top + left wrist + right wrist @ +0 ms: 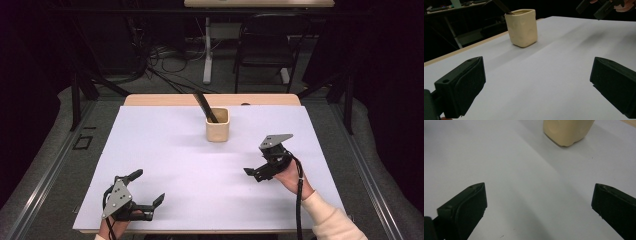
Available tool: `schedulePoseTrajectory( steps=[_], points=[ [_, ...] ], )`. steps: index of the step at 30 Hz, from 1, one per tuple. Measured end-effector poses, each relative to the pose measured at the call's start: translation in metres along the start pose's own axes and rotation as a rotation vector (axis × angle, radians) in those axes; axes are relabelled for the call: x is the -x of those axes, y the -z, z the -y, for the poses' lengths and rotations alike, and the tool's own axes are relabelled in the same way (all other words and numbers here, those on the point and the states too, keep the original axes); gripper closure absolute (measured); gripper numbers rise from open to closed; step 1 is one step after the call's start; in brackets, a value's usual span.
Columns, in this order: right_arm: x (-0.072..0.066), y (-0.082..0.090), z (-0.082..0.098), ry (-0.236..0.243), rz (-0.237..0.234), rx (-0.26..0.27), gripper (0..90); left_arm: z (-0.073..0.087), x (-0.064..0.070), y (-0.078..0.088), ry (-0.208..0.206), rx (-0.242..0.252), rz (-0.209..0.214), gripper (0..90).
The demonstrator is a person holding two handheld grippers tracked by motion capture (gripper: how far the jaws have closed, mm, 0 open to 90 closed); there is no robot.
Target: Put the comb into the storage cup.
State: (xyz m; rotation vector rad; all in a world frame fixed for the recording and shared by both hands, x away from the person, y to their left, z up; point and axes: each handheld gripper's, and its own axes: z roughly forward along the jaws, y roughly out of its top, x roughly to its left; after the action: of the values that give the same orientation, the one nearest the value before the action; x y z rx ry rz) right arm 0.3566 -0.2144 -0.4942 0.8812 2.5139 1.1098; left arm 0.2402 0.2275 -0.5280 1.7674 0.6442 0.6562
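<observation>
Jaws wide on left gripper (148, 187), right gripper (537, 212); cup (217, 124) apart.

We see the white desk (200, 170) evenly lit from above against a dark room; shadows are soft, and the near jaws look slightly blurred.

- We've got a counter (165, 150) covered with a white sheet, its wooden edge peeking out along the far side.
- Grey carpet floor (45, 165) all around it, pretty dim beyond that.
- Behind the counter sits a black folding chair (265, 47), next to a white table leg (207, 50).
- A tangle of black cables (165, 57) lies on the floor back there.
- The rest of the room is basically dark.
</observation>
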Motion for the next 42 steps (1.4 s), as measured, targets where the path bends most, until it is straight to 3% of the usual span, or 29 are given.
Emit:
schedulePoseTrajectory(
  steps=[7, 26, 42],
  points=[
    [-0.008, 0.006, 0.011, 0.006, 0.029, 0.027, 0.0, 0.000, 0.000, 0.000, 0.002, 0.001, 0.000, 0.1],
    [-0.022, 0.021, 0.035, 0.007, 0.061, 0.040, 0.0, 0.000, 0.000, 0.000, 0.002, 0.000, -0.004, 0.1],
    [-0.033, 0.020, 0.055, 0.011, 0.074, 0.034, 0.0, 0.000, 0.000, 0.000, 0.002, 0.001, -0.003, 0.1]
  ],
)
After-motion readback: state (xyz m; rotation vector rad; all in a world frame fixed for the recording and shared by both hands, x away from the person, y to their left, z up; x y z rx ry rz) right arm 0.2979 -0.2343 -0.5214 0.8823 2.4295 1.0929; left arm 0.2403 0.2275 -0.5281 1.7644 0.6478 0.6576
